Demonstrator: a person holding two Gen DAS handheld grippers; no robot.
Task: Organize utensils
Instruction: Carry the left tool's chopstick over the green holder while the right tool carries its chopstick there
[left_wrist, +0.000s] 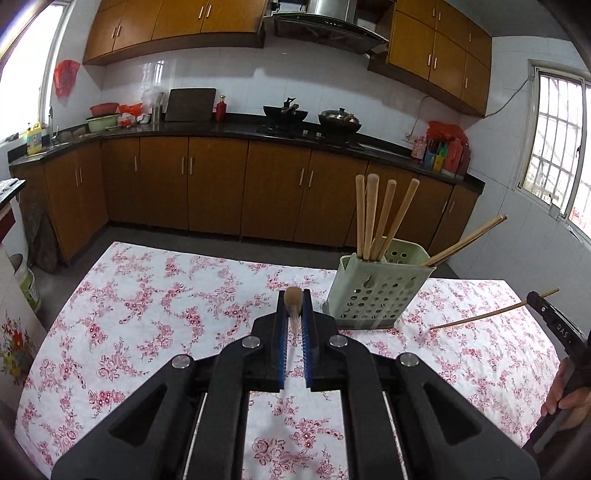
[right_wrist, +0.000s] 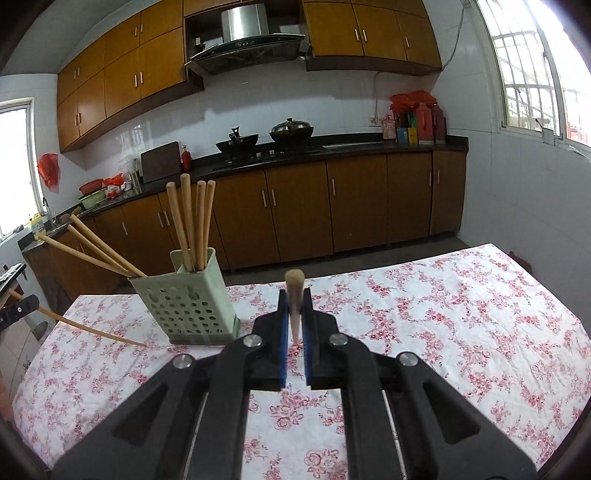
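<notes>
Over the flowered tablecloth (left_wrist: 155, 295), both grippers carry one chopstick apiece. Left gripper (left_wrist: 294, 306) is clamped tight on its chopstick (left_wrist: 294, 299), tip pointing at the camera. Right gripper (right_wrist: 294, 306) pinches another chopstick (right_wrist: 295, 295) the same way. Near the table's far edge, the green holder (right_wrist: 192, 295) stands upright with more chopsticks (right_wrist: 192, 221) inside.

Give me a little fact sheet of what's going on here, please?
place: kitchen, table with a flowered cloth
holder: green perforated holder, upright on the table
in holder: wooden chopsticks, some upright, some leaning outward
left gripper: fingers shut on one chopstick
right gripper: fingers shut on another chopstick
both held chopsticks: outside the holder
</notes>
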